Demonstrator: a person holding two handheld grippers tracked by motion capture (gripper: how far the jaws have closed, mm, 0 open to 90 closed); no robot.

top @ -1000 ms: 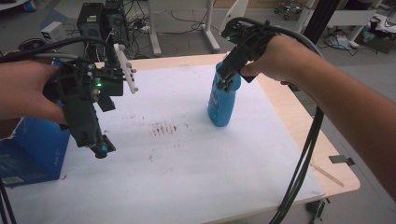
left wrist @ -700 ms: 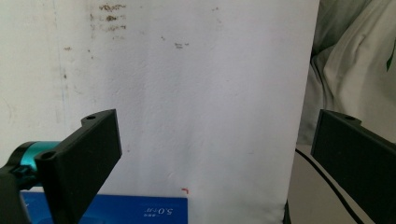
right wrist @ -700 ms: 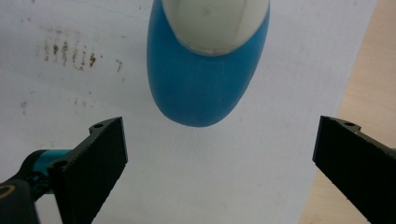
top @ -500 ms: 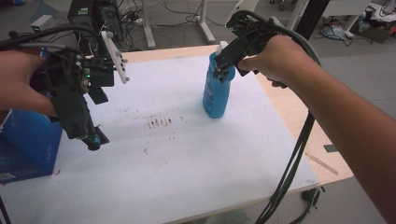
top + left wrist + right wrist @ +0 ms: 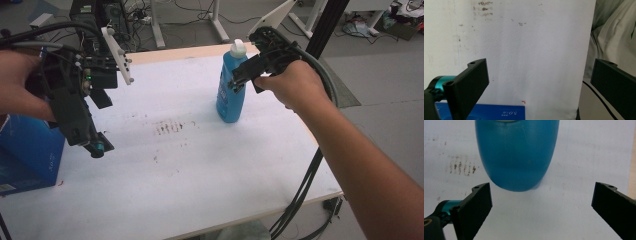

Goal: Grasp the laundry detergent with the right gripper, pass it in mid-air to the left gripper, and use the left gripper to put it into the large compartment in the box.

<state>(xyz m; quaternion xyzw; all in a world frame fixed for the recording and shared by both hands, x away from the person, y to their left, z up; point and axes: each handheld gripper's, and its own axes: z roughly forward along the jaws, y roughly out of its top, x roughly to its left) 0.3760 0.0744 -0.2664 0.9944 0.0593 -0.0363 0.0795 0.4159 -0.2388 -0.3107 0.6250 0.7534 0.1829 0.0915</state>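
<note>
My right gripper (image 5: 239,82), jaws spread wide, has let go of the blue bottle (image 5: 230,95), now standing upright toward two o'clock on the table (image 5: 200,180). My left gripper (image 5: 536,87) waits open at nine o'clock; placement looks done.

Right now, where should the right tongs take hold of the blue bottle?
Probably the blue bottle at mid-body, from its right side where the open right tongs are. It stands upright; the body looks narrower than the jaw gap, and the white cap offers less surface.
</note>
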